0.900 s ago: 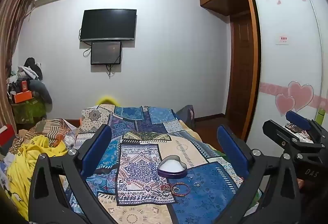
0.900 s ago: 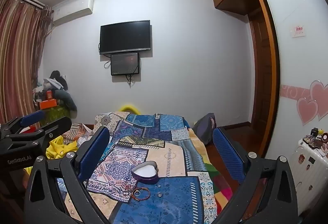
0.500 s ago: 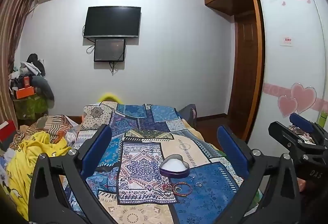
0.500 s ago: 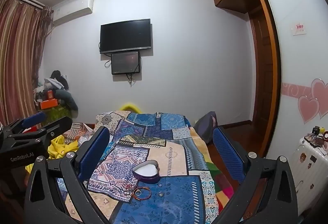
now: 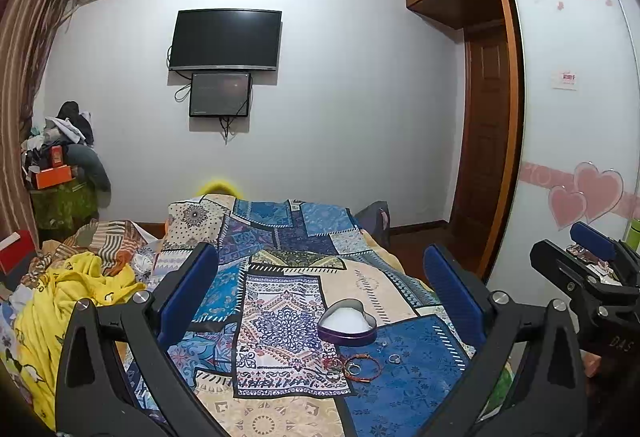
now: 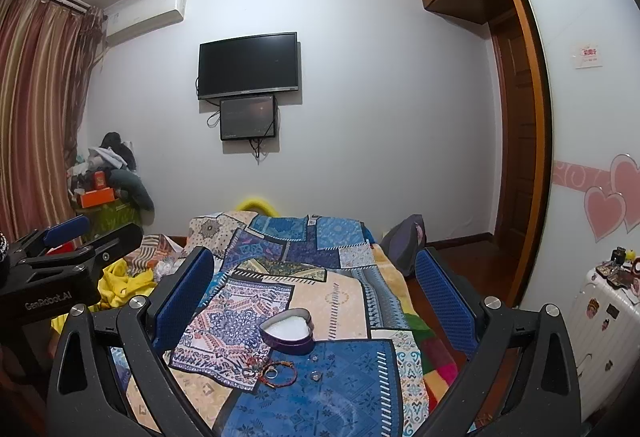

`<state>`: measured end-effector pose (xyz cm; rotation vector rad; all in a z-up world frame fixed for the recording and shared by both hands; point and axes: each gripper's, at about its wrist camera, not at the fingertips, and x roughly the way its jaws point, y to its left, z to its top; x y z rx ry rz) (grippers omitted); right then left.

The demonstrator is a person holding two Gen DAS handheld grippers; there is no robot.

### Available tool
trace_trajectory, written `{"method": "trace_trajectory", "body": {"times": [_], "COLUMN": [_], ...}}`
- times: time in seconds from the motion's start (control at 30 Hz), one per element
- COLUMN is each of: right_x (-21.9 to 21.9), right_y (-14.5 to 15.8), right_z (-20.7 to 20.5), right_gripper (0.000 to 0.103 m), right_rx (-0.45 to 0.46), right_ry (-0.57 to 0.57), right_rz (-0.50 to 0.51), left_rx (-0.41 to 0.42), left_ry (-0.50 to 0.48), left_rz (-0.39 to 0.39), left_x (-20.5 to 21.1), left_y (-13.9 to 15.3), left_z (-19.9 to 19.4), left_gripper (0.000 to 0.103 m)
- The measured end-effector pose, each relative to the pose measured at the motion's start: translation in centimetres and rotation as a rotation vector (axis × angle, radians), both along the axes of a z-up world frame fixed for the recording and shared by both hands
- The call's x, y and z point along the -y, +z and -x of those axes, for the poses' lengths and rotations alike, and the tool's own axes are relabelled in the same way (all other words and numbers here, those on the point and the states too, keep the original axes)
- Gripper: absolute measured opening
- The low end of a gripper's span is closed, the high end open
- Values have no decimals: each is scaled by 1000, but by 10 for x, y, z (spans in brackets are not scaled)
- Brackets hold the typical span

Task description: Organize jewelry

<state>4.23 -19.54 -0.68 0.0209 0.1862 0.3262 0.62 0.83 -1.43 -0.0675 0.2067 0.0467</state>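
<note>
While both claws gape empty, a patchwork bedspread (image 5: 280,301) faces a wall-mounted television (image 5: 225,39).

A heart-shaped box (image 5: 347,325) is set on the quilt (image 5: 280,309) of the bed. Just before it, bracelets (image 5: 358,367) are laid, with a ring (image 5: 394,358) to their right. To the left of the quilt, clothes (image 5: 68,293) are heaped. Behind the bed, a television (image 5: 225,39) is mounted on the wall, with a smaller screen (image 5: 220,94) below it.

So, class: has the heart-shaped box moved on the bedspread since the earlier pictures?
No. The heart-shaped box sits at the same blue patch corner of the bedspread.
</note>
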Motion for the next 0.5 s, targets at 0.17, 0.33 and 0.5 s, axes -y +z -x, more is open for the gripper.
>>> {"method": "trace_trajectory", "body": {"times": [0.17,0.33,0.5], "right_x": [0,-1,-1], "right_y": [-1,-1,0], "right_z": [-2,-4,-5], "right_gripper": [100,100,100], "right_rx": [-9,-14,-18], "right_ry": [3,5,6], "right_rz": [4,7,9], "left_rx": [-6,-10,-14], "left_ry": [4,1,4], "left_rz": [-2,6,4], "left_x": [1,-1,-2], "left_y": [0,1,1], "left_z": [-1,-2,-3], "left_gripper": [103,103,103]}}
